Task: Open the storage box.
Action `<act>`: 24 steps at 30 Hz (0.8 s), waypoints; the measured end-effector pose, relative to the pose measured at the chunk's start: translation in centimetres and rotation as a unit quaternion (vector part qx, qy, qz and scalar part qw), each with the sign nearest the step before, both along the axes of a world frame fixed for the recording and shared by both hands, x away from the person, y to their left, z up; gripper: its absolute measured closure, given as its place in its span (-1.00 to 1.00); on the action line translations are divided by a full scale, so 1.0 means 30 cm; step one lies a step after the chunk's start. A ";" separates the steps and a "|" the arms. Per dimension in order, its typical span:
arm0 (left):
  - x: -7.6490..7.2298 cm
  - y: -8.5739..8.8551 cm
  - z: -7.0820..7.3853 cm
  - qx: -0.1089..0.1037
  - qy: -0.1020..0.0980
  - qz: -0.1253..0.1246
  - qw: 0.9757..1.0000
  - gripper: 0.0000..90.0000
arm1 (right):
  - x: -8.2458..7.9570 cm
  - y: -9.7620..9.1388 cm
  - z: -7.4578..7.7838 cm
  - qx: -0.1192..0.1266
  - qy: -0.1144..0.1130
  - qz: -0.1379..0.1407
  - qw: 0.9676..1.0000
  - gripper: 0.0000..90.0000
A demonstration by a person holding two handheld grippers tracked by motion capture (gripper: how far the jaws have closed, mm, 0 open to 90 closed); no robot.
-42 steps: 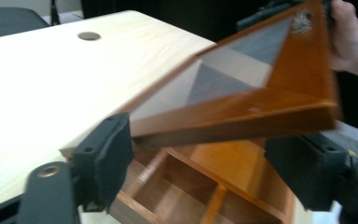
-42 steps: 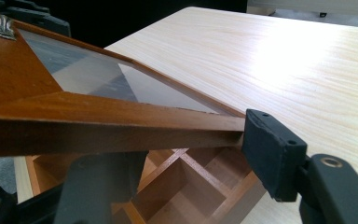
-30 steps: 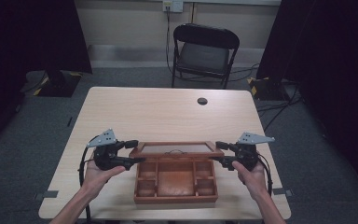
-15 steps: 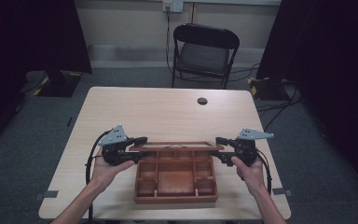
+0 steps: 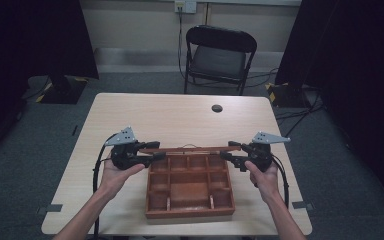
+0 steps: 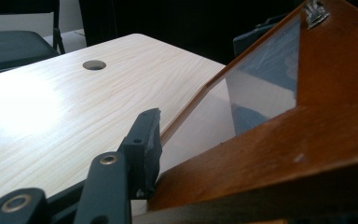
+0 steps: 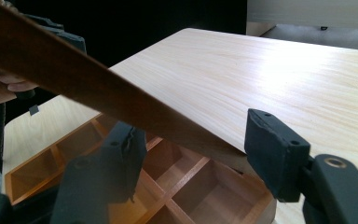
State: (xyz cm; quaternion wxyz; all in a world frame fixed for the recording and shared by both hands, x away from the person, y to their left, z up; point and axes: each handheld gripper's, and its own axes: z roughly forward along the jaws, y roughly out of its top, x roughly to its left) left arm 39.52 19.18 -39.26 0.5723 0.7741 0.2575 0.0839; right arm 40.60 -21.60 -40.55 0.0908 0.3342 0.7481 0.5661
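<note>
gripping the lid (image 5: 190, 149) ends, both grippers' jaws stand part-open.

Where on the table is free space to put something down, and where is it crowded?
The far half of the table is bare, from the raised lid up to the round hole. Narrow strips lie beside the wooden box, but the forearms cross them. Around the lid it is crowded: the left claw and right claw flank it.

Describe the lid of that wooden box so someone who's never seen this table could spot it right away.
On the pale table, find the partitioned wooden box near the front edge. Its lid stands raised along the far side, between two black grippers; unlike the compartments, it is a wood frame around a clear pane.
</note>
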 end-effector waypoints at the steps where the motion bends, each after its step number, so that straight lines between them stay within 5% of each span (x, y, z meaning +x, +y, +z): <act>1: 0.002 0.001 0.000 0.001 0.001 0.001 1.000 0.13 | 0.002 0.001 0.000 0.000 0.000 -0.001 1.000 -0.15; 24: 0.053 0.040 -0.037 0.010 0.016 0.030 0.999 0.19 | 0.089 0.021 -0.044 0.003 0.012 -0.002 1.000 -0.14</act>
